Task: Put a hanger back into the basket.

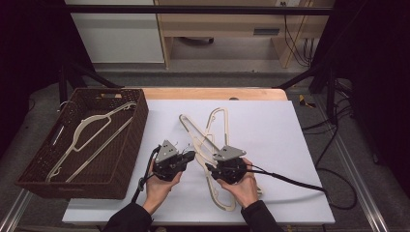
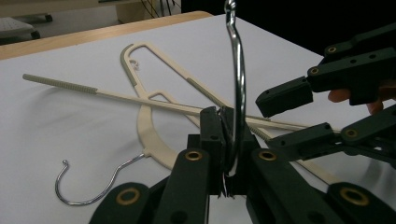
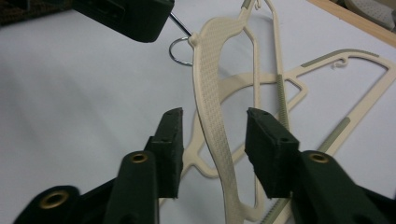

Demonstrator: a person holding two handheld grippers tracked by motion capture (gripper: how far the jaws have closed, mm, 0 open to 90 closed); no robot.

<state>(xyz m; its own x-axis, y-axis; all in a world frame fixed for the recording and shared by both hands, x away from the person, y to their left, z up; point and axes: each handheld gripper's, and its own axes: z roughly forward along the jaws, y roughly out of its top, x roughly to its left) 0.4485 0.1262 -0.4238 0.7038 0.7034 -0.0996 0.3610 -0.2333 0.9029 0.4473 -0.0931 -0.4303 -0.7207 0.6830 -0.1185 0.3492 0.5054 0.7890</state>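
Left gripper (image 2: 229, 154) clenched on metal hook (image 2: 239, 88) of cream hanger (image 3: 212, 93), hook upright between jaws. Right gripper (image 3: 215, 140) released, jaws straddling hanger's curved shoulder, pads not touching. Hanger lies on white table (image 1: 290, 125) atop second hanger (image 2: 154, 60), long axis running away from right gripper toward left. Wicker basket (image 1: 138, 125) with third hanger (image 1: 89, 137) lies left; left gripper nearer.

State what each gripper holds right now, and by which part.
The left gripper is shut on the metal hook of a cream hanger. The right gripper holds nothing: its jaws straddle that hanger's arm without pressing it.
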